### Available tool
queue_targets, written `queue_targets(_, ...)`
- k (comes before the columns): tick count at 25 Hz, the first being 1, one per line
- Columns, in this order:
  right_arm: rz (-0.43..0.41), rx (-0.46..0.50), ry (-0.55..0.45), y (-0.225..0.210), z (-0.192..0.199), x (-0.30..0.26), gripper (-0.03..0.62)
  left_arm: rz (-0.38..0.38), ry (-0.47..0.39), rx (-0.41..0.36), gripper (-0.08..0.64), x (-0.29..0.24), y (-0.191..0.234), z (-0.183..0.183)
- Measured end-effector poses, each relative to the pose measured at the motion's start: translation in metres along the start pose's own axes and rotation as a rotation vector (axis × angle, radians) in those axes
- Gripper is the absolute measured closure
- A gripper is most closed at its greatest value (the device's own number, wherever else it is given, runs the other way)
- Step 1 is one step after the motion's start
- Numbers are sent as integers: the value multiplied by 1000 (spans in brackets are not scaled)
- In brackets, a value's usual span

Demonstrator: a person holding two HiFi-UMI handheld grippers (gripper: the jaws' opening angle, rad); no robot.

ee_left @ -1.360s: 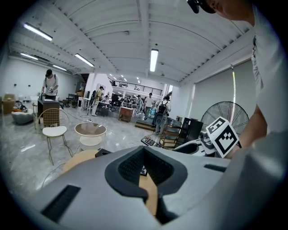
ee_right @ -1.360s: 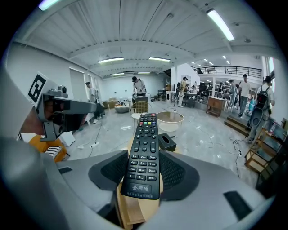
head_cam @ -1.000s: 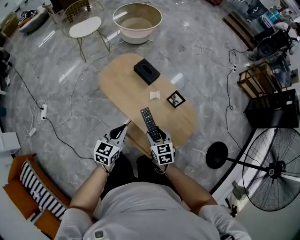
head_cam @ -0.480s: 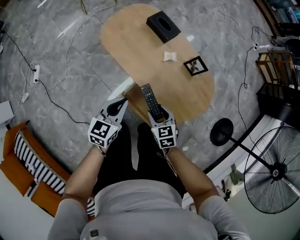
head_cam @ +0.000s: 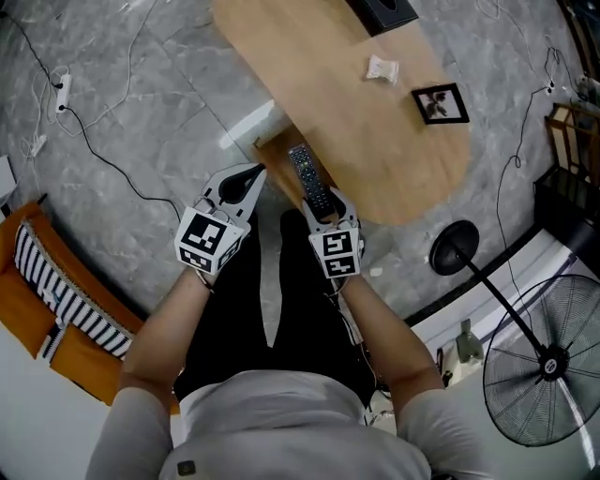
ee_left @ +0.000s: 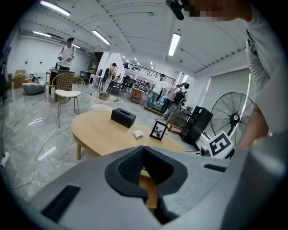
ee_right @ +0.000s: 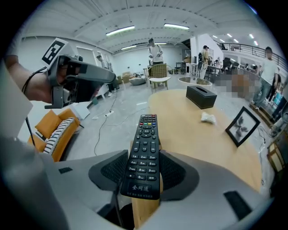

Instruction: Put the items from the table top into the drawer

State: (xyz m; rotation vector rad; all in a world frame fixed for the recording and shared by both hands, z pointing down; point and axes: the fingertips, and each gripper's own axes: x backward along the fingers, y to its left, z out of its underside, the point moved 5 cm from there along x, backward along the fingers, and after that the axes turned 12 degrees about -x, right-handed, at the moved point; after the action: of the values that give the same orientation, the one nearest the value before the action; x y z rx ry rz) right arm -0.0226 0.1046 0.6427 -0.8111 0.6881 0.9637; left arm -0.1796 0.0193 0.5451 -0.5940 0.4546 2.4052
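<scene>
My right gripper (head_cam: 322, 208) is shut on a black remote control (head_cam: 308, 180), which sticks out forward between the pads (ee_right: 108, 170); its buttons face up (ee_right: 145, 150). The remote hangs over a wooden drawer part (head_cam: 278, 159) that juts from under the near edge of the oval wooden table (head_cam: 356, 141). To its left, my left gripper (head_cam: 255, 174) is shut with nothing in it, its tips meeting (ee_left: 143, 149). On the table top lie a black tissue box (head_cam: 384, 9), a crumpled white scrap (head_cam: 382, 67) and a black picture frame (head_cam: 440, 103).
A standing fan (head_cam: 544, 375) with a round black base (head_cam: 456, 253) is at the right. An orange seat with a striped cushion (head_cam: 47, 300) stands at the left. Cables and a power strip (head_cam: 62, 89) lie on the grey floor. People stand far off (ee_left: 67, 51).
Both grippers have sunk toward the table's near edge and the drawer part. The remote has stayed in the right gripper. The table has slid up in the head view.
</scene>
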Motion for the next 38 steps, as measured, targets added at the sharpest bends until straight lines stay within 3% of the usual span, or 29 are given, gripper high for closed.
queue_targets(15,0,58,160,-29,77,-106,357,24,74,40,551,-51,18,92)
queue_targets(38,60,93,287,-45,135,-171,351,61,108,49,551,-66,20,125)
